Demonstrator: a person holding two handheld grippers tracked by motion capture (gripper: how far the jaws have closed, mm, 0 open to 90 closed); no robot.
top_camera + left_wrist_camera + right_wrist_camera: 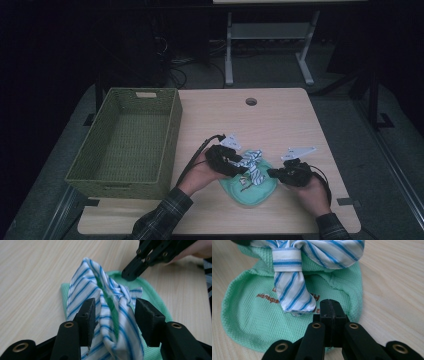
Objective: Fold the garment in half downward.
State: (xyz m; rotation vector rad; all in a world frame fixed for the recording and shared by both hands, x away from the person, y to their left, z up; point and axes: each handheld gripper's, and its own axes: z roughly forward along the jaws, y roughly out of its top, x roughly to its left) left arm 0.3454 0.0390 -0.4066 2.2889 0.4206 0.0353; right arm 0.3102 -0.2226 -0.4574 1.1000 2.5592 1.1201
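Note:
A mint-green waffle cloth [260, 192] [249, 312] with brown lettering lies flat on the wooden table, near its front edge. On top of it sits a bunched white cloth with blue stripes [255, 165] [87, 280] [292, 290]. My left gripper [245, 167] [115, 315] stands open, its jaws on either side of the striped bunch and not squeezing it. My right gripper [272, 173] [332, 308] is shut, and its tip rests on the green cloth's right part. I see no fabric between its jaws. In the left gripper view the right gripper [130, 273] touches the green cloth's far edge.
An empty olive woven basket [170, 135] stands on the table's left side, close to my left hand. A round cable hole [251, 101] is at the table's back. Bare wood lies behind and to the right of the cloths. A white desk frame [229, 50] stands on the floor beyond.

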